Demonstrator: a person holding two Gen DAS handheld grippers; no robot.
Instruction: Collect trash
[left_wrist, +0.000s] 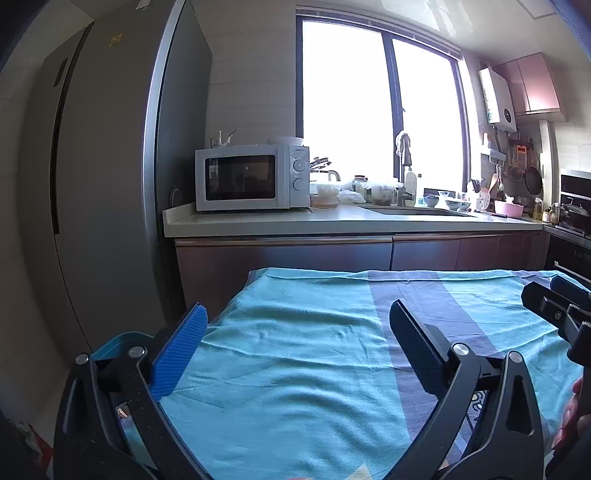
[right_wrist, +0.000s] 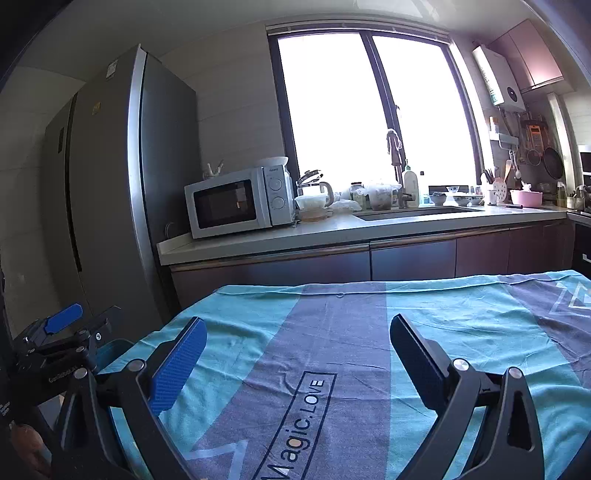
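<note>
My left gripper (left_wrist: 297, 314) is open and empty above a table covered by a teal and purple cloth (left_wrist: 295, 369). My right gripper (right_wrist: 297, 328) is open and empty above the same cloth (right_wrist: 332, 350). The right gripper's body shows at the right edge of the left wrist view (left_wrist: 554, 302). The left gripper shows at the left edge of the right wrist view (right_wrist: 59, 332). A blue bin rim (left_wrist: 122, 341) sits beside the table's left edge, also in the right wrist view (right_wrist: 110, 350). No trash shows on the cloth.
A tall grey fridge (left_wrist: 110, 184) stands to the left. A kitchen counter (left_wrist: 332, 221) runs along the far wall with a white microwave (left_wrist: 251, 177), a sink (left_wrist: 417, 211), jars and bowls. A bright window (left_wrist: 376, 103) is behind it.
</note>
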